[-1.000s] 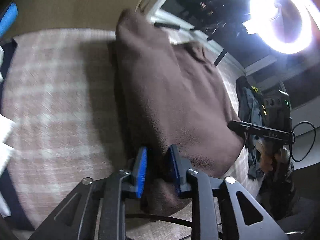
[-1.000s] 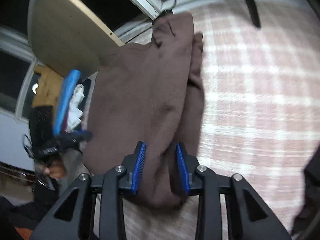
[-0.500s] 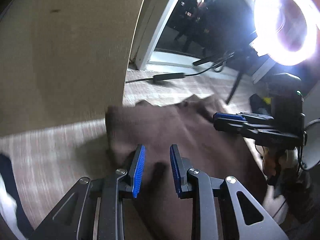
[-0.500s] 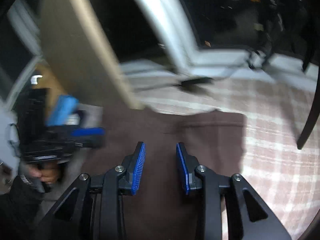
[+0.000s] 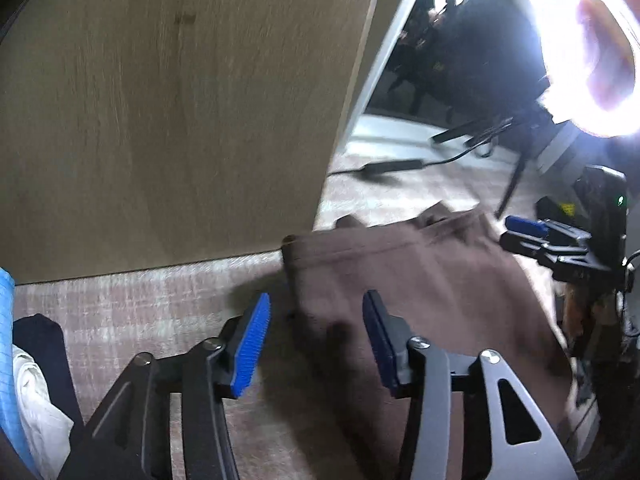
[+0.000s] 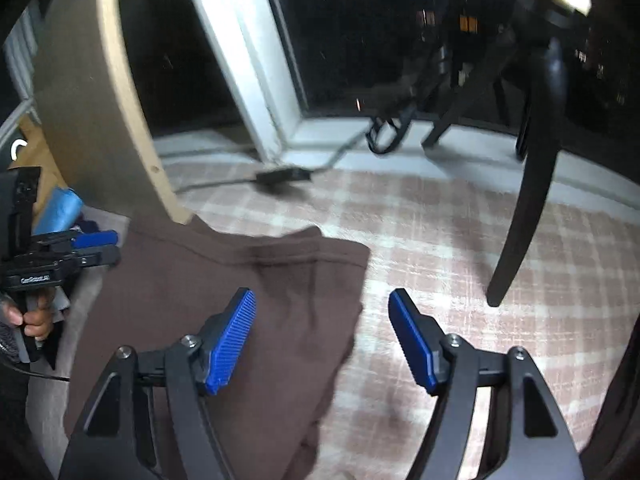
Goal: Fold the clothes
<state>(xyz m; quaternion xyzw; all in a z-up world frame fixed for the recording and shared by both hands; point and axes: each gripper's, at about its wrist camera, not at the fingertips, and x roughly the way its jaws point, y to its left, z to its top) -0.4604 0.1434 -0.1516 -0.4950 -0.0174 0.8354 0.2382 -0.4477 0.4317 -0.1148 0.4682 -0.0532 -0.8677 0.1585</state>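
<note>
Brown folded knit garment (image 6: 224, 280) lies flat on the pink plaid rug (image 6: 460, 248), frame centre. Left gripper (image 5: 316, 336) and right gripper (image 6: 322, 336) both wide open, empty, each straddling an edge; long axis probably left-right.

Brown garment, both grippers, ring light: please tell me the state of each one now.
Brown garment: lying folded on the plaid surface, held by nothing.
Left gripper: open, empty, above the garment's edge.
Right gripper: open, empty, over the garment's corner.
Ring light: switched on.
</note>
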